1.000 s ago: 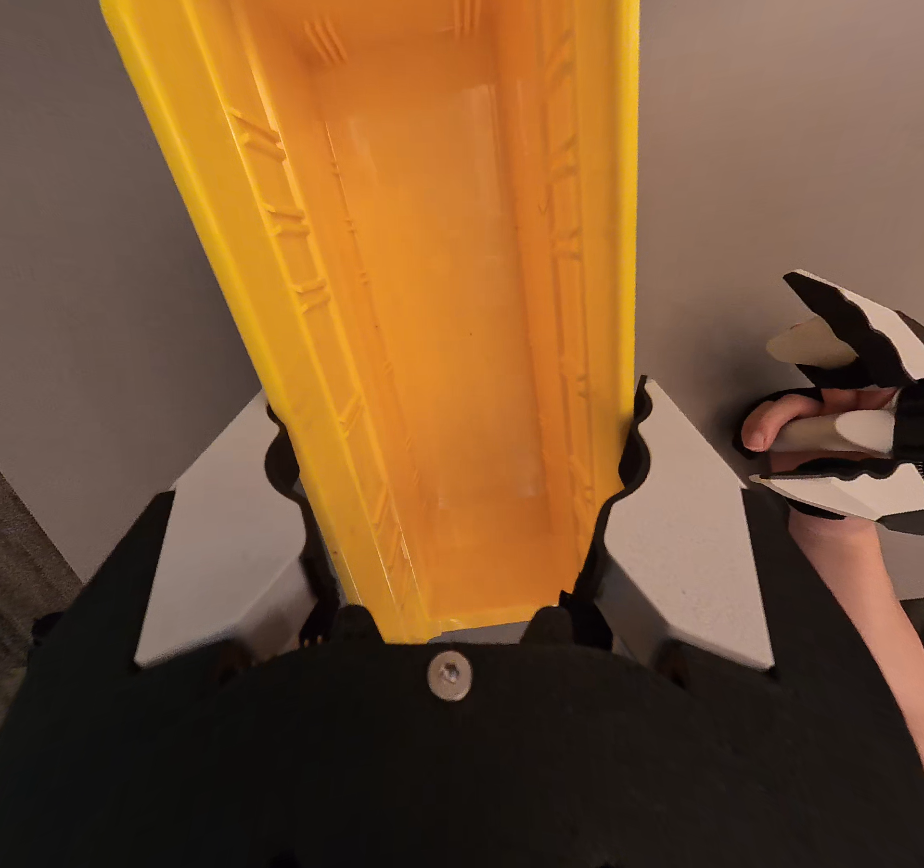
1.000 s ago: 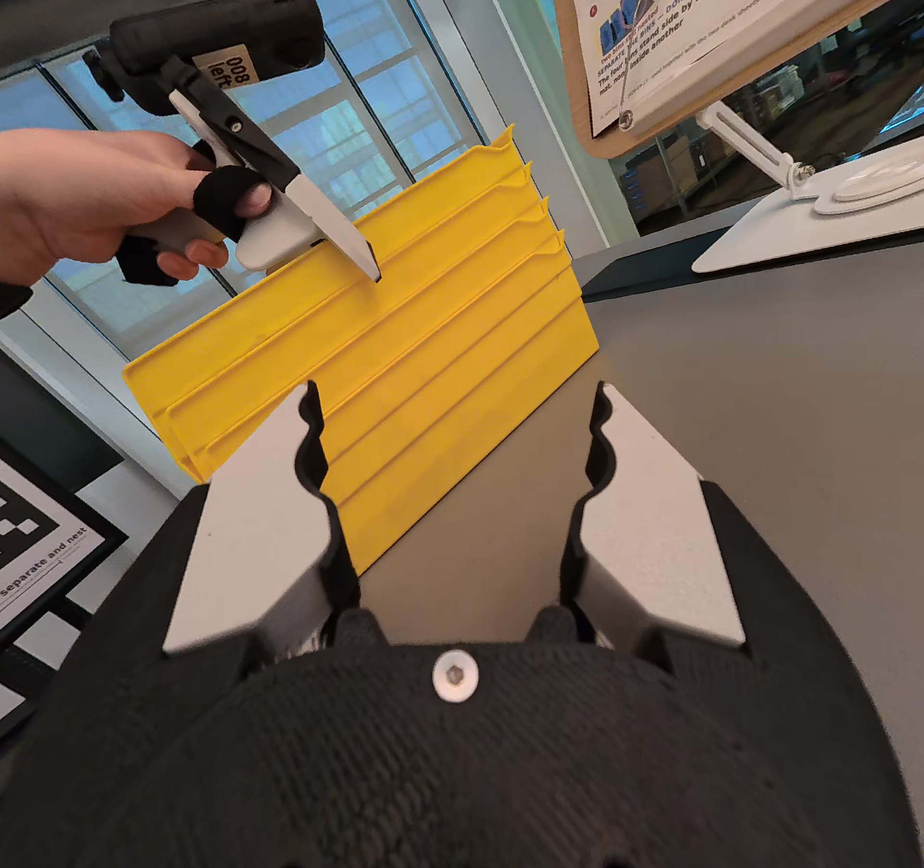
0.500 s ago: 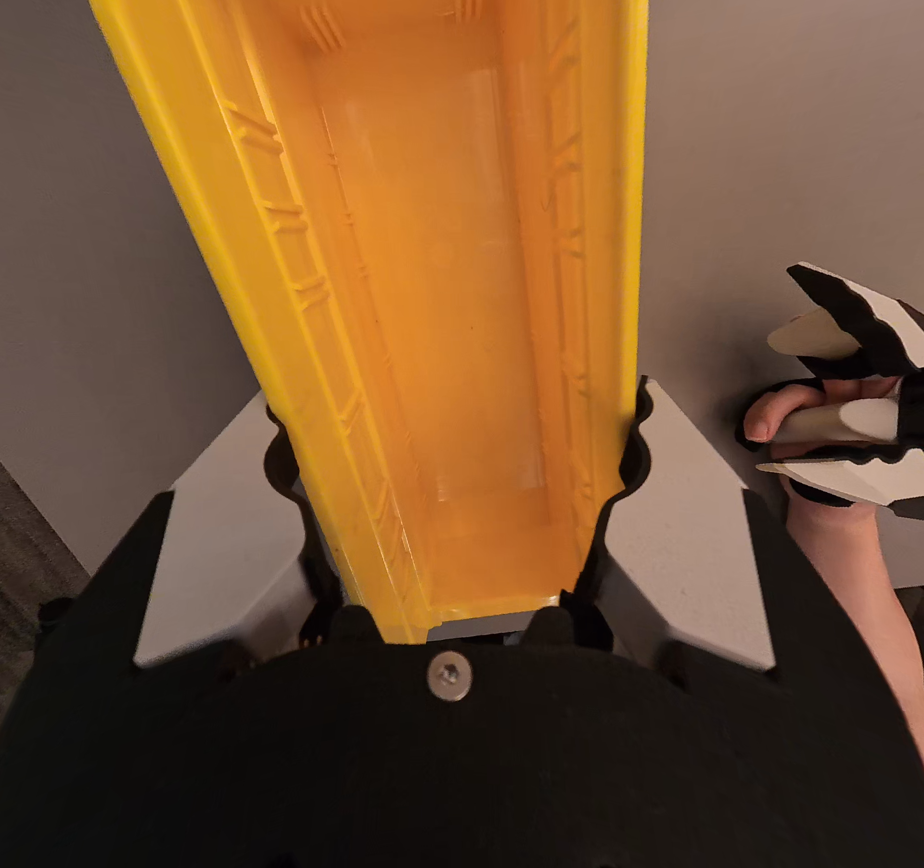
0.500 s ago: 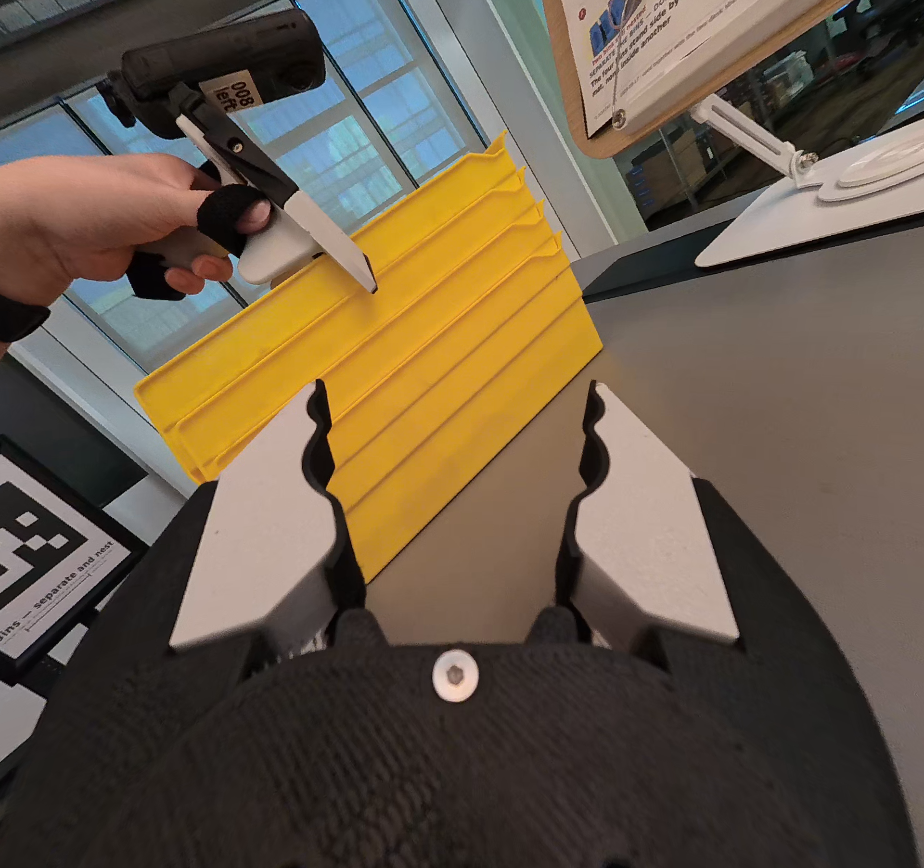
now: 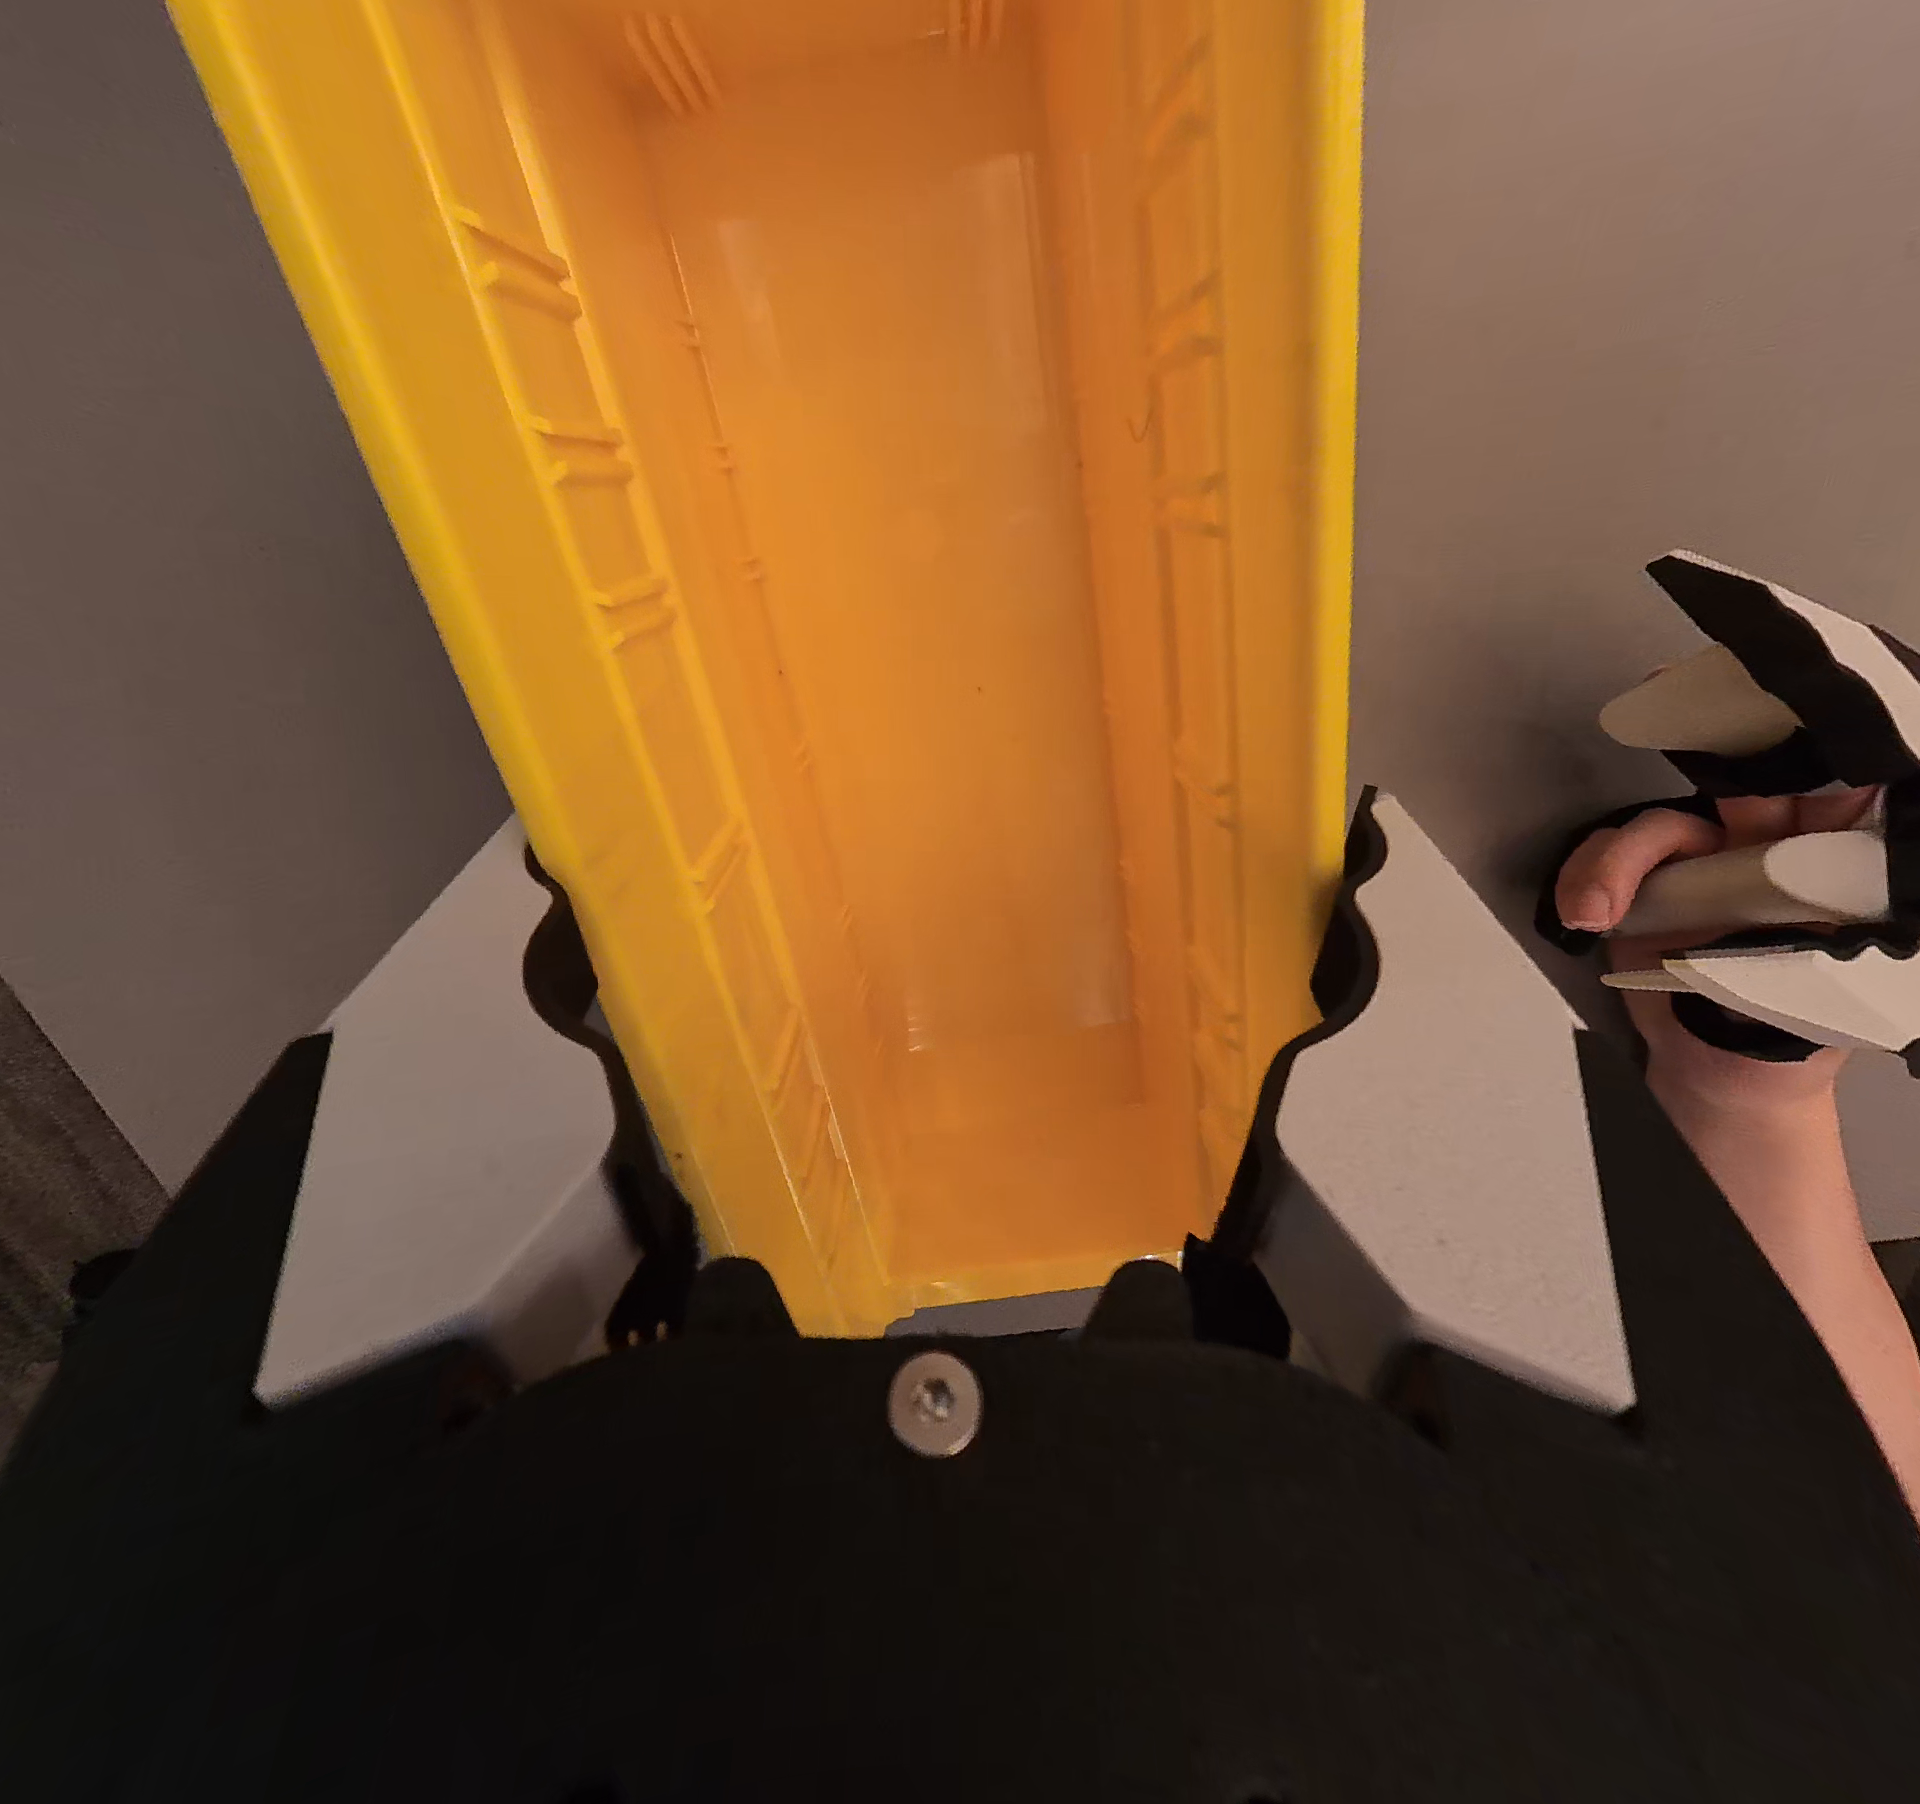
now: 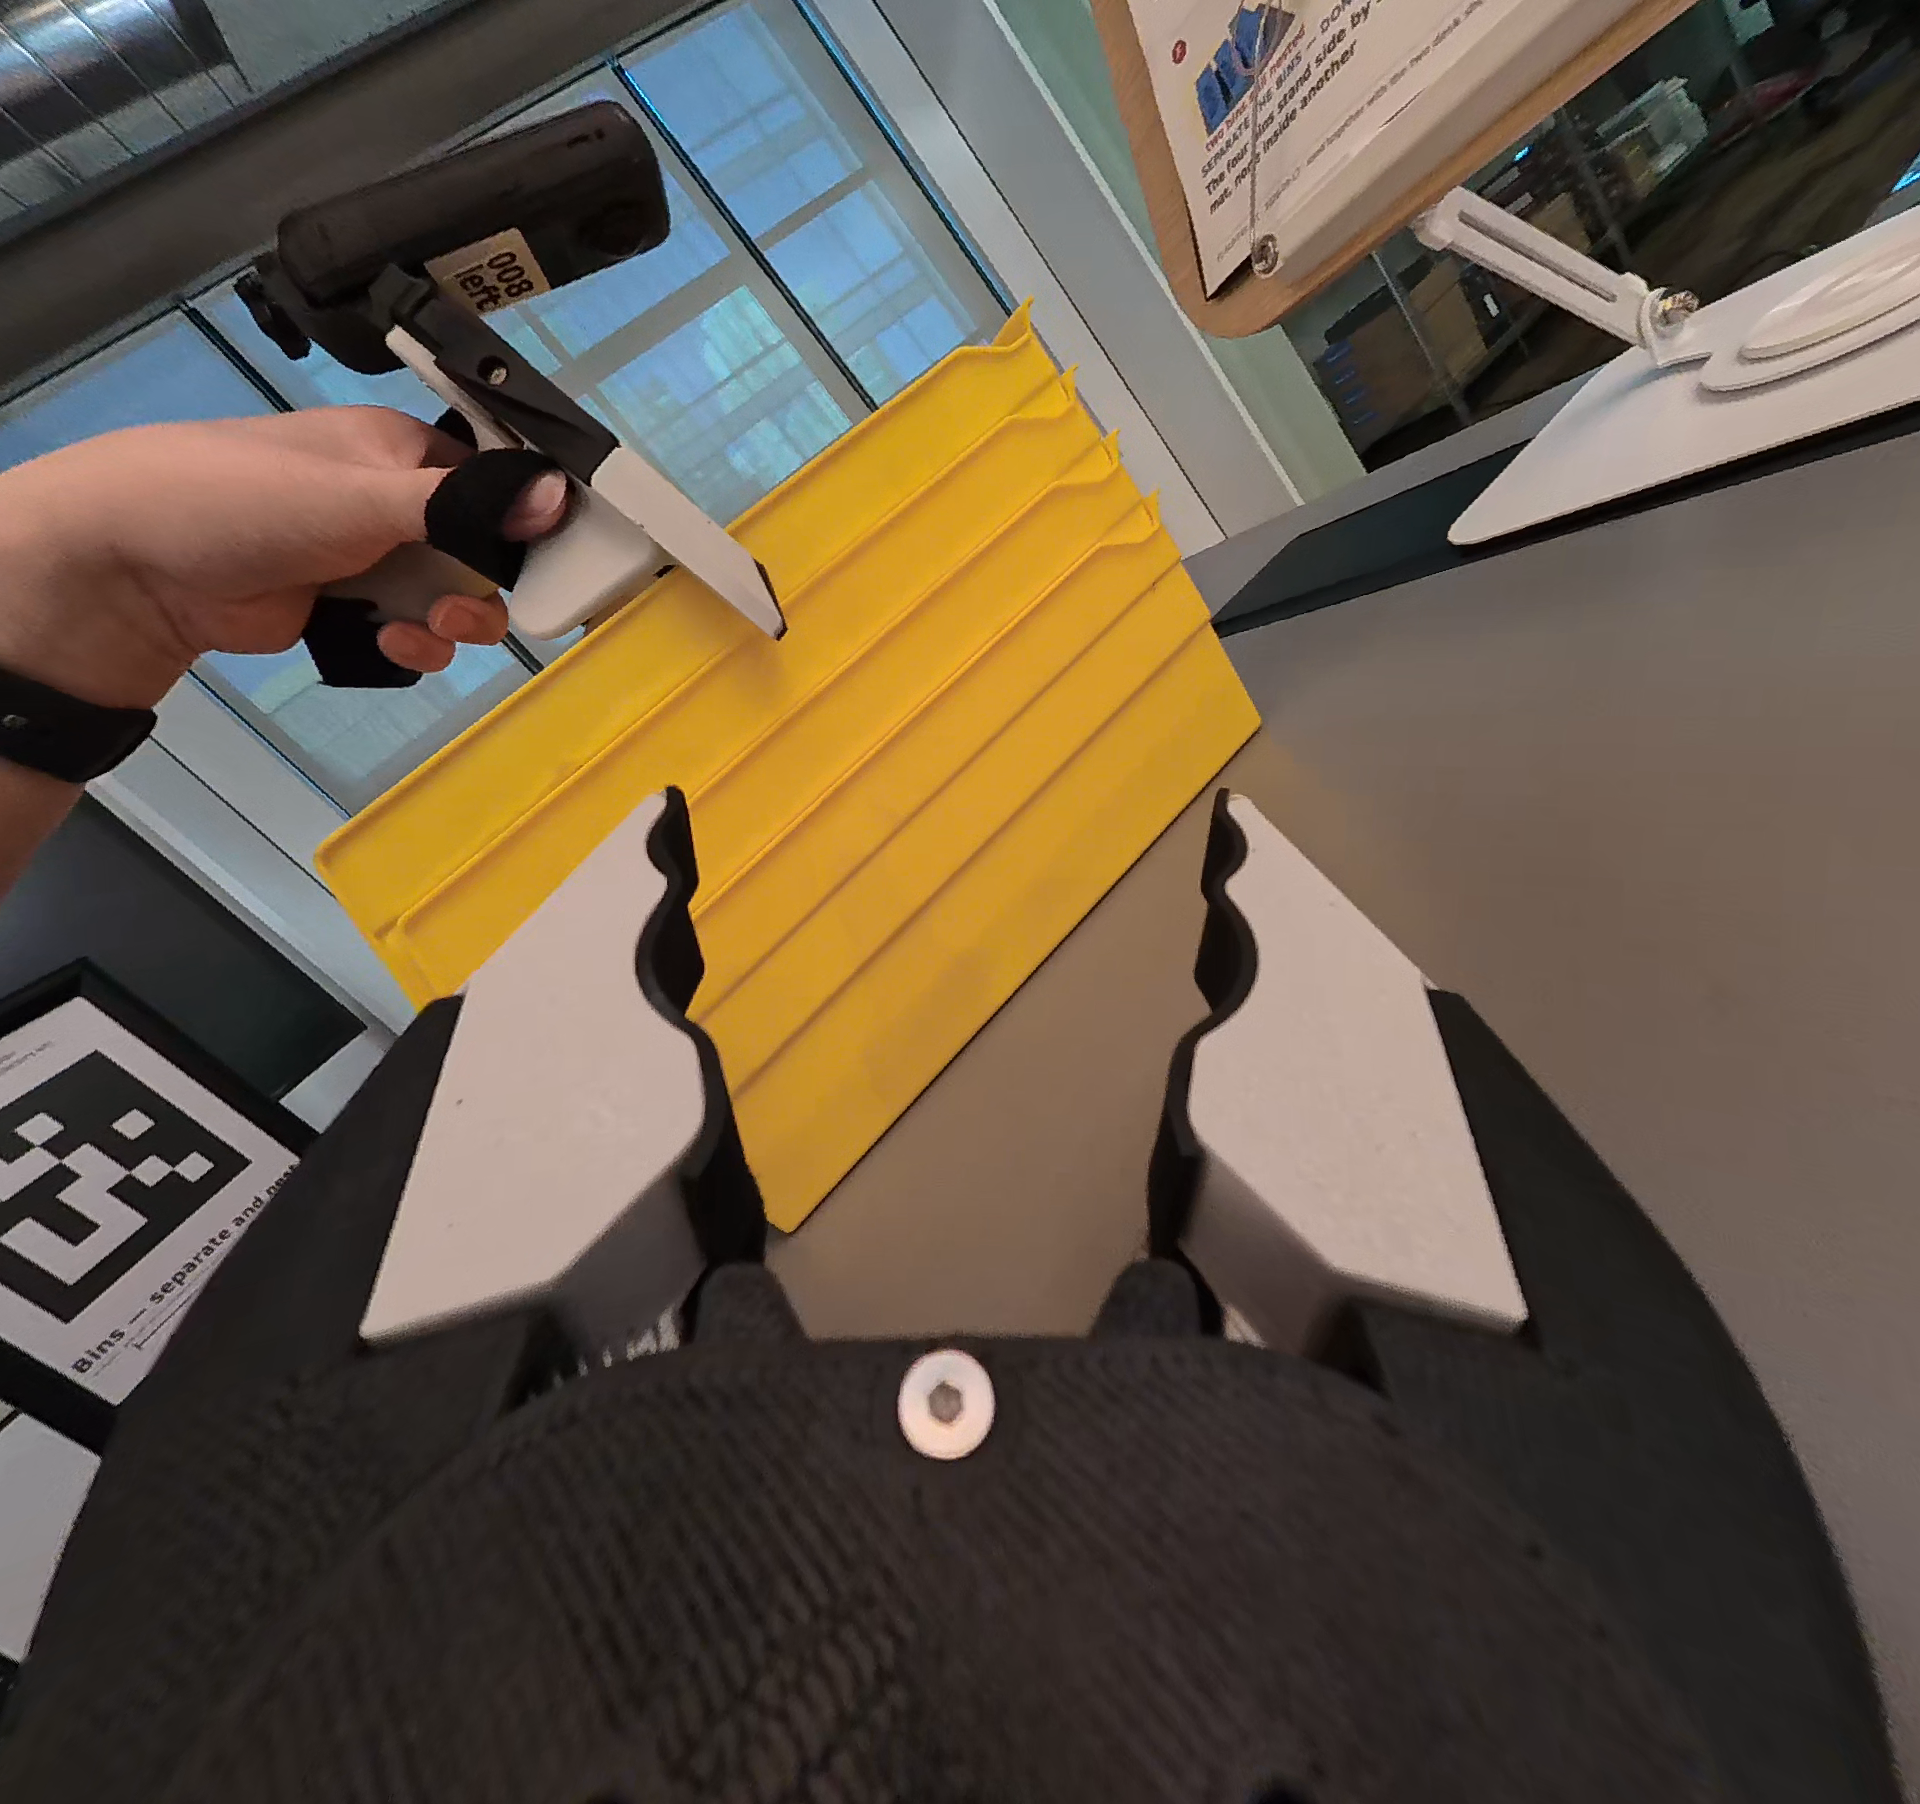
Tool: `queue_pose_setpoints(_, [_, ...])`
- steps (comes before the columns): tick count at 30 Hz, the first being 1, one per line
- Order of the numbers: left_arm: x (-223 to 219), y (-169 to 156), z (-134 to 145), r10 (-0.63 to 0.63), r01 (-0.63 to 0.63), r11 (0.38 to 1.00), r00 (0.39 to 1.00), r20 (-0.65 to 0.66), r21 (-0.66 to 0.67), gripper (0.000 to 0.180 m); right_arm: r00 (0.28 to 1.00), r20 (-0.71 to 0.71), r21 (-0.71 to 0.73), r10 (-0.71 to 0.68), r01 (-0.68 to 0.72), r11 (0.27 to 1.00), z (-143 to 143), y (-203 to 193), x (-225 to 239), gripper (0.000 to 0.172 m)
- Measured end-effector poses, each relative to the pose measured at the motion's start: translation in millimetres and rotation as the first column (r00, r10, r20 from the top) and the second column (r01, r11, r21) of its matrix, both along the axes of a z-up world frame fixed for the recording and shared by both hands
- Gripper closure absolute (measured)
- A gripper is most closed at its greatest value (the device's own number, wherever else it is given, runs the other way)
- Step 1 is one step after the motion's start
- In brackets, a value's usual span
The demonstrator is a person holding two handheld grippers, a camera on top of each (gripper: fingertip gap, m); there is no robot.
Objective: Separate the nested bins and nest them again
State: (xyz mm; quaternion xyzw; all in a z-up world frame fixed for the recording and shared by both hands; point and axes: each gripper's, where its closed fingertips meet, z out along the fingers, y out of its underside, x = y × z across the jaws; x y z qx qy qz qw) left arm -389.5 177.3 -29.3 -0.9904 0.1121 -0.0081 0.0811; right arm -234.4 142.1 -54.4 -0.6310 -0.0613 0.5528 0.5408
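Left wrist view: left gripper (image 5: 951, 881) fingers straddle the yellow bins (image 5: 914, 611), steadying them; right gripper (image 6: 951, 902) fingers spread, empty.

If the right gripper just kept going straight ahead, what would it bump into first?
Probably the stack of nested yellow plastic bins. The open right gripper points at its ribbed side near the bottom, with only bare grey table between them. Its right finger may slip past the bins' end; depth is hard to judge.

Nested yellow plastic bins (image 6: 914, 819), several stacked one inside another, stood upright on the grey tabletop (image 6: 1558, 923). Stepped rims showed along the long side. Top bin's interior (image 5: 914, 715) open, ribbed walls, nothing inside.
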Motion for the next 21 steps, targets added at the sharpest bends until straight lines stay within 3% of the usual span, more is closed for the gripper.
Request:
queue_pose_setpoints(9, [-0.4, -0.8, 3.5, -0.015, 0.015, 1.000, 1.000, 0.007, -0.012, 0.055, 1.000, -0.012, -0.012, 0.013, -0.013, 1.000, -0.3, -0.1, -0.7, 0.077])
queue_pose_setpoints(21, [-0.6, -2.2, 5.4, -0.011, 0.011, 0.999, 1.000, 0.009, -0.043, 0.062, 1.000, -0.001, -0.010, 0.026, -0.026, 1.000, -0.8, -1.6, -4.4, 0.080])
